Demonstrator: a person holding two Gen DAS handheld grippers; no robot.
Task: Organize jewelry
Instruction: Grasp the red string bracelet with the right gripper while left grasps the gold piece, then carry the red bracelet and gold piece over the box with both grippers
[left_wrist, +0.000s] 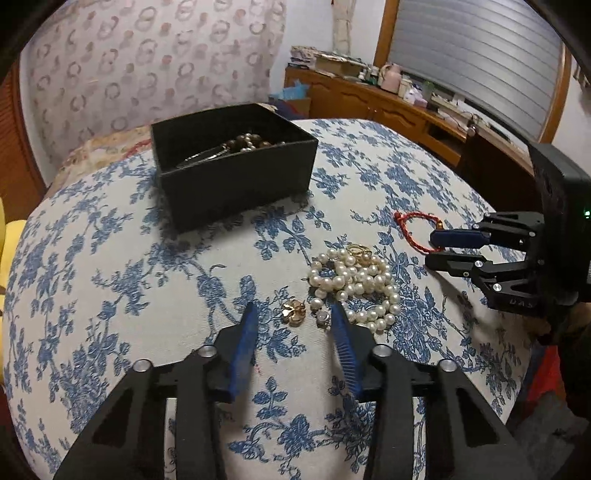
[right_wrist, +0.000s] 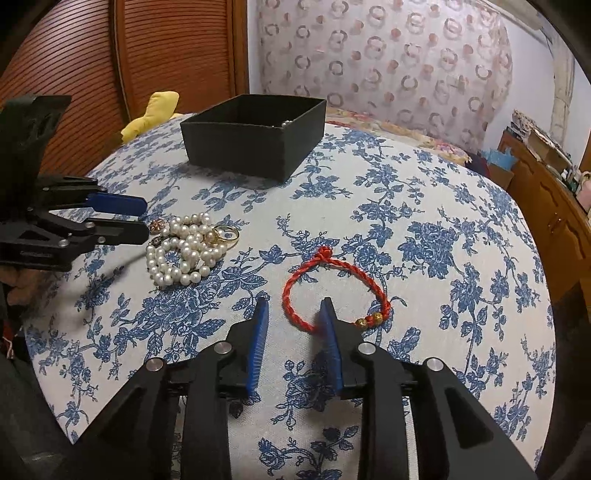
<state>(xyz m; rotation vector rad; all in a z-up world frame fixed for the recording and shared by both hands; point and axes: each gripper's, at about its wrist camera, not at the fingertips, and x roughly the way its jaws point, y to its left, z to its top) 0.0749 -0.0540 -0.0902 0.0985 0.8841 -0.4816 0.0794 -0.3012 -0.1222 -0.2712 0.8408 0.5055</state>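
Note:
A black box (left_wrist: 236, 184) with beads and other jewelry inside stands at the far side of the table; it also shows in the right wrist view (right_wrist: 255, 144). A pearl necklace (left_wrist: 354, 288) lies heaped, with gold rings (left_wrist: 360, 251) at its far side. My left gripper (left_wrist: 293, 317) is open, its tips either side of a gold flower brooch (left_wrist: 293, 313) and a small pendant (left_wrist: 322, 316). My right gripper (right_wrist: 293, 314) is open around the near left arc of a red cord bracelet (right_wrist: 369, 280) with gold beads.
The table has a blue floral cloth (left_wrist: 110, 295). A yellow cloth (right_wrist: 155, 114) lies beyond the table's far left edge. A wooden sideboard (left_wrist: 388, 103) with clutter stands along the wall. The right gripper shows in the left wrist view (left_wrist: 439, 247).

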